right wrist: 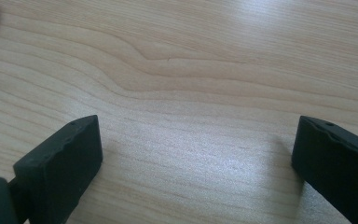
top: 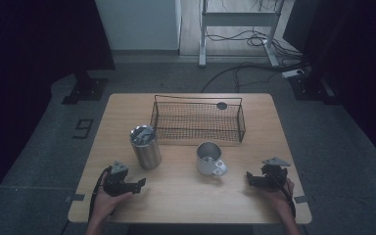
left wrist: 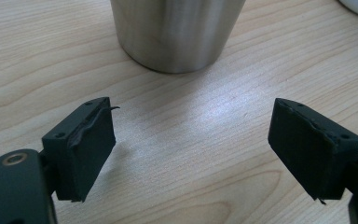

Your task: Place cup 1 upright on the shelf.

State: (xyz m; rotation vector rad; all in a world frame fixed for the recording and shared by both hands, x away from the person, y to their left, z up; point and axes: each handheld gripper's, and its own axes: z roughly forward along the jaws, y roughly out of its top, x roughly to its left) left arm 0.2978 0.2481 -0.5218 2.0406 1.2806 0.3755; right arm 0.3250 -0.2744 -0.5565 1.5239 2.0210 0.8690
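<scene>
Claws rest low on the table [top: 186,196], left claw [left wrist: 191,149] gaping wide toward my steel tumbler [left wrist: 177,32], right claw [right wrist: 196,158] wide and empty, ready to reach.

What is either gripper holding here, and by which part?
Nothing. The left gripper and right gripper both stand open over bare table; the steel tumbler and mug stand untouched.
</scene>
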